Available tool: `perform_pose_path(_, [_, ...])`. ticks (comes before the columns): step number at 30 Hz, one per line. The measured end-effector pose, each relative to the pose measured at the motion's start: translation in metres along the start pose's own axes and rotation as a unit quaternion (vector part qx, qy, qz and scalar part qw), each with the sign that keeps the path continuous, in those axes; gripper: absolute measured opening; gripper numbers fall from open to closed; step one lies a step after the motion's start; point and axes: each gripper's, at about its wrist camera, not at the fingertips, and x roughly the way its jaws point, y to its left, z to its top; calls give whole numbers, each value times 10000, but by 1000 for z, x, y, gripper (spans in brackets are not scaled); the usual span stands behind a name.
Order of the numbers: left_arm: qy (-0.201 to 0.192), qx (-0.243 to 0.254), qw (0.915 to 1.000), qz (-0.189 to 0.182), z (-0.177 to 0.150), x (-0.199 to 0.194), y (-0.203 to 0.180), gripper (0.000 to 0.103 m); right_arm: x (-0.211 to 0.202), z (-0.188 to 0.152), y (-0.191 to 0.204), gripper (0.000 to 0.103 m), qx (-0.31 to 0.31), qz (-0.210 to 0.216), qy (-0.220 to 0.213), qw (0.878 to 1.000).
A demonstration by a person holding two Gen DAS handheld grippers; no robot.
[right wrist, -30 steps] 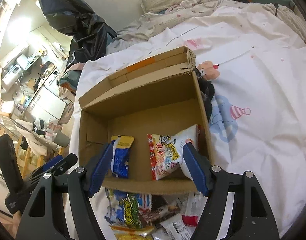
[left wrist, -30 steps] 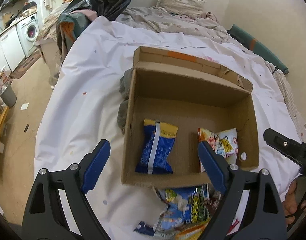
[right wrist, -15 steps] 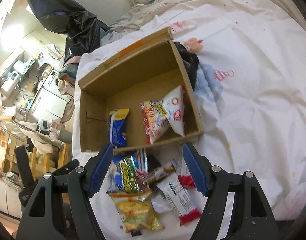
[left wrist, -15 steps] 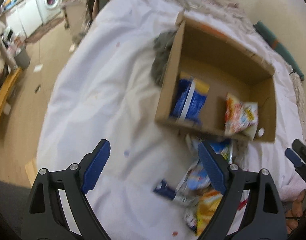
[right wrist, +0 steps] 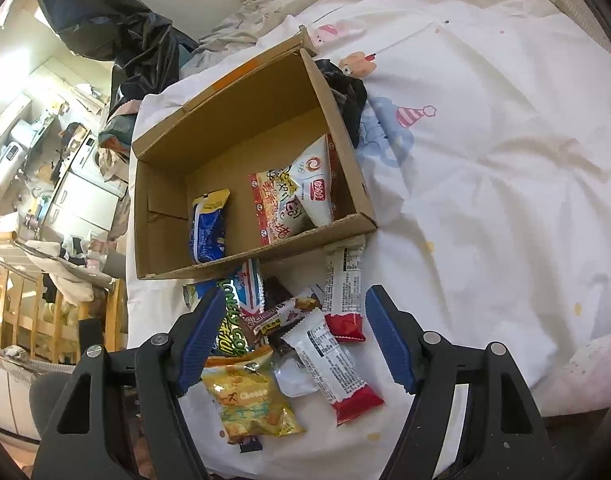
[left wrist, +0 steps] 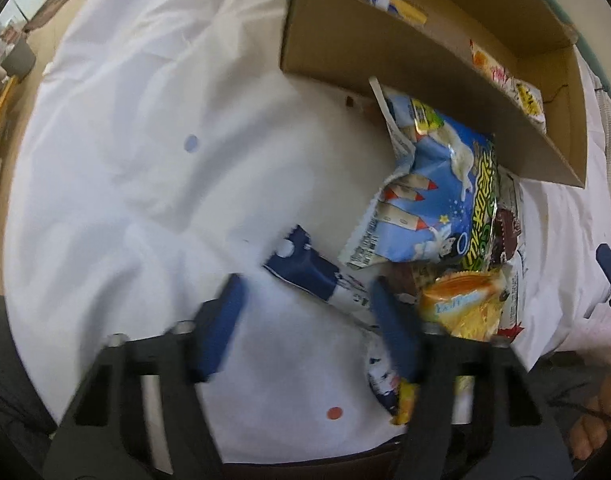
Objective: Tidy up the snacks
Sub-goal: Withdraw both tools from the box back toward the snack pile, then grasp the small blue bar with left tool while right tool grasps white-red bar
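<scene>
Three packets sit in the cardboard box (right wrist: pixel 241 152) so far, the pile (right wrist: pixel 289 344) still outside. Left gripper (left wrist: pixel 311 320) is closing, maybe around the navy packet (left wrist: pixel 305 270); blurry. Right gripper (right wrist: pixel 293 344) hangs open over the pile.

My left gripper (left wrist: pixel 305 320) and right gripper (right wrist: pixel 293 340) look alike: 2 black plastic arms with triangular cut-outs, silver screws just behind the fingers, and ribbed blue pads (right wrist: pixel 389 340) lining the inner face of each finger.
</scene>
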Motion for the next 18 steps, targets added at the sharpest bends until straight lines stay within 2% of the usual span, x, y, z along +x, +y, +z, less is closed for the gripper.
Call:
perform_pose_path(5, [-11,-149,9999,-33,1,11,-7,51,4,1,5,75,-80,-15,9,10000])
perform_pose_path(7, [10,-179,9998,55,0,16,-5,41,5,1,6,75,-104,-23,33,9999])
perform_pose_path(9, [18,-126,9997,224,-1,17,-6,23,7,1,7,75,-142,-56,51,9999])
perform_pose_path(11, [32,-7,9995,329,-3,17,-9,15,8,1,7,75,-149,-93,58,9998])
perform_pose_path(18, [-14,280,9991,332,5,4,-5,13,12,0,5,75,-137,-140,182,9996])
